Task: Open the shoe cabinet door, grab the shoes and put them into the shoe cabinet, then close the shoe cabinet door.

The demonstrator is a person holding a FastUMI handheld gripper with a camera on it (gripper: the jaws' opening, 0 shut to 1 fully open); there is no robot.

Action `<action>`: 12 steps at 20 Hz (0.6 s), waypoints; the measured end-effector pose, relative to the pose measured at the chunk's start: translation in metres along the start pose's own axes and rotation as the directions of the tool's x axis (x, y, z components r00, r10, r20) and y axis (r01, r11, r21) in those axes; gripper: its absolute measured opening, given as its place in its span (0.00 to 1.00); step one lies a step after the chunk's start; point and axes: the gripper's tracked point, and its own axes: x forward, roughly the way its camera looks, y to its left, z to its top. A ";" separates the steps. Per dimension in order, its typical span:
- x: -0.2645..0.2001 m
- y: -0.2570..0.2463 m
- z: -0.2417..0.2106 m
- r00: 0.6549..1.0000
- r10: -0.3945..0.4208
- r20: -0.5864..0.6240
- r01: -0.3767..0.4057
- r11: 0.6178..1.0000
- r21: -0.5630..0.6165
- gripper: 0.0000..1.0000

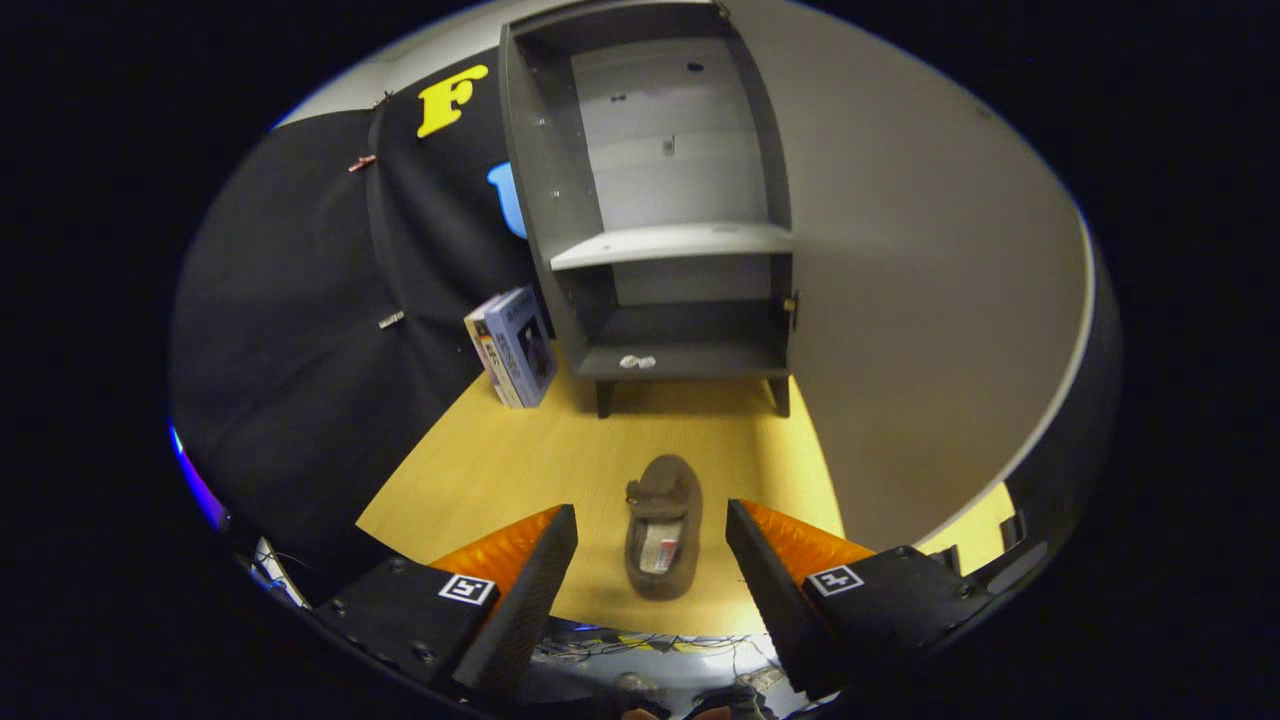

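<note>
My gripper (651,525) hangs above the floor with its two fingers spread wide apart, gripping nothing. Between them, low on the yellow wood-grain floor (480,470), lies the brown strapped sandal (662,540), sole down, long axis pointing toward the cabinet. Neither finger touches the sandal; there is bare floor on both sides of it. Something pale and reddish sits on the sandal's footbed; I cannot tell what.

Beyond the sandal, across a stretch of bare floor, stands the dark grey shoe cabinet (655,200) on short legs, directly ahead of the sandal. Its interior is exposed. The large pale door panel (930,300) swings out to the right of the cabinet, running back beside the sandal and past my right finger. Inside the cabinet: one light grey shelf (670,243) partway up, bare. The bottom board holds a small whitish scrap (637,361) near its front edge. No shoes in either compartment.

Left of the cabinet, a couple of upright books (512,347) lean against its side, standing on the floor before the black cloth wall (300,330).

My gripper is tilted downward, looking over the sandal at the cabinet.
</note>
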 end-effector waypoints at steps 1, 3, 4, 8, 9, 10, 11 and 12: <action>0.014 0.003 -0.013 1.000 0.005 -0.031 -0.005 1.000 -0.001 0.97; 0.041 0.013 -0.033 0.997 0.013 -0.077 -0.012 1.000 0.005 0.98; 0.056 0.017 -0.042 0.995 0.015 -0.096 -0.014 1.000 0.006 0.98; 0.105 0.020 -0.068 0.991 -0.003 -0.137 0.008 0.999 0.036 0.98; 0.117 0.020 -0.074 0.990 -0.011 -0.144 0.015 0.999 0.032 0.98; 0.129 0.020 -0.079 0.988 -0.019 -0.151 0.024 0.999 0.028 0.98; 0.142 0.017 -0.084 0.988 -0.031 -0.154 0.035 0.999 0.024 0.98; 0.157 0.013 -0.089 0.986 -0.049 -0.157 0.053 0.998 0.024 0.98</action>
